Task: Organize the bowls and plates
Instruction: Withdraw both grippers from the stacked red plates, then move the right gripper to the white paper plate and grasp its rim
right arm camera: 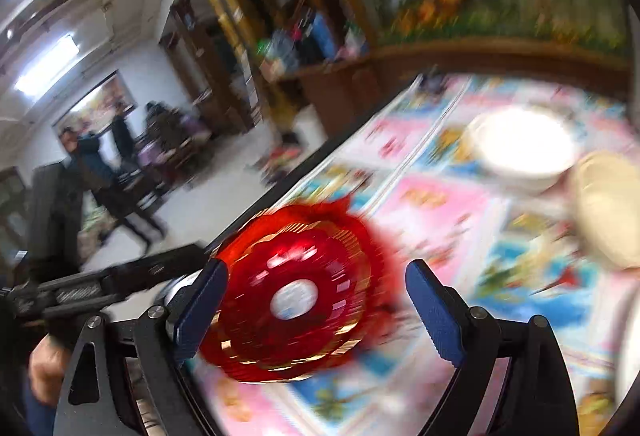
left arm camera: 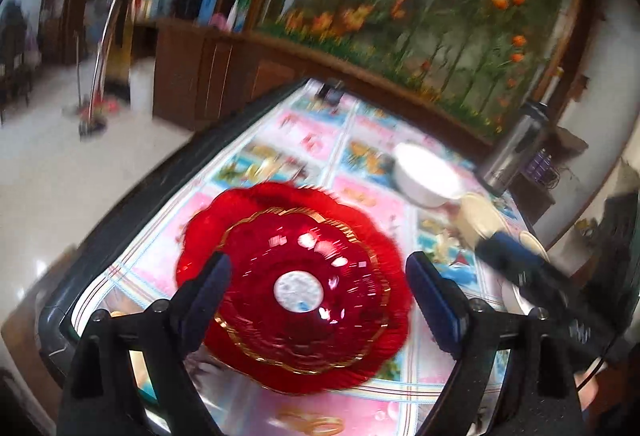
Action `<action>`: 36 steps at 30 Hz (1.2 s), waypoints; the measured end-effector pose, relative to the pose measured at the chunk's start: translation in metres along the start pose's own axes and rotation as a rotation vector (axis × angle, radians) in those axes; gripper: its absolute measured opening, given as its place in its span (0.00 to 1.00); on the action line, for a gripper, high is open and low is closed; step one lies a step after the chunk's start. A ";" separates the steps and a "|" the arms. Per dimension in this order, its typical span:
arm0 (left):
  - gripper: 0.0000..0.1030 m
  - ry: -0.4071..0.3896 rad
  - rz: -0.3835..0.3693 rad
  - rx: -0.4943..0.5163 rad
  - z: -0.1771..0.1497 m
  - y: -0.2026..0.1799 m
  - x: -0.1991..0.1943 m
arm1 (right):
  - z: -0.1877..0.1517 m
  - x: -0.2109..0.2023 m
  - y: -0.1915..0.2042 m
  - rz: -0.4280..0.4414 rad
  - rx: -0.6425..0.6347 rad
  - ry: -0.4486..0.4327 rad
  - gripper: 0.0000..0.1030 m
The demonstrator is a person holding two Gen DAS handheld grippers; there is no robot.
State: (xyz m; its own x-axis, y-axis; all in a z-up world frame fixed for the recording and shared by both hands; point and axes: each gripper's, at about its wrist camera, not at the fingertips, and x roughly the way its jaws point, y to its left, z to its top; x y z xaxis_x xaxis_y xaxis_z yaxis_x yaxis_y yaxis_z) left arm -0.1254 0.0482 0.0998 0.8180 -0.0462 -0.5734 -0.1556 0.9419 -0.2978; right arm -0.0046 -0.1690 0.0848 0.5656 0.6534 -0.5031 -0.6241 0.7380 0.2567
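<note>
While both grippers gape, red plates [left arm camera: 294, 288] sit near the table edge [left arm camera: 120, 220].

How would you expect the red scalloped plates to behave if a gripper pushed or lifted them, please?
The red scalloped plates look glossy and translucent, so probably rigid, slippery, perhaps brittle. They lie nested on the smooth tablecloth, so a push would likely slide them.

Both the left gripper [left arm camera: 318, 300] and the right gripper [right arm camera: 316, 310] have black frames, silver screws near the finger bases, and ribbed blue pads [right arm camera: 434, 316] on the fingers' inner faces.
</note>
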 end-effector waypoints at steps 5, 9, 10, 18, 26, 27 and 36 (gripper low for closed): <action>0.96 -0.148 -0.046 0.231 -0.036 -0.073 -0.016 | -0.016 -0.052 -0.013 -0.243 -0.028 -0.213 0.96; 0.98 -0.151 0.013 0.420 -0.059 -0.125 -0.006 | -0.030 -0.077 -0.054 -0.247 0.124 -0.276 0.96; 0.98 -0.155 0.018 0.447 -0.065 -0.134 -0.002 | -0.032 -0.079 -0.065 -0.238 0.170 -0.258 0.96; 0.98 -0.018 -0.062 0.555 -0.096 -0.179 0.033 | -0.049 -0.107 -0.119 -0.287 0.302 -0.193 0.96; 0.98 0.030 -0.114 0.615 -0.109 -0.207 0.054 | -0.055 -0.127 -0.147 -0.323 0.381 -0.180 0.96; 0.98 0.038 -0.125 0.613 -0.109 -0.207 0.056 | -0.056 -0.130 -0.151 -0.322 0.391 -0.175 0.96; 0.98 0.143 -0.140 0.505 -0.098 -0.195 0.076 | -0.062 -0.150 -0.201 -0.524 0.526 -0.123 0.96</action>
State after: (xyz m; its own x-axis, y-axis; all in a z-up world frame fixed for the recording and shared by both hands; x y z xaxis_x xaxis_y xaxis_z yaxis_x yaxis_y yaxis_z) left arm -0.0874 -0.1716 0.0390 0.7230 -0.1939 -0.6631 0.2636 0.9646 0.0053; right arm 0.0022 -0.4257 0.0572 0.7929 0.1856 -0.5804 0.0661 0.9207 0.3847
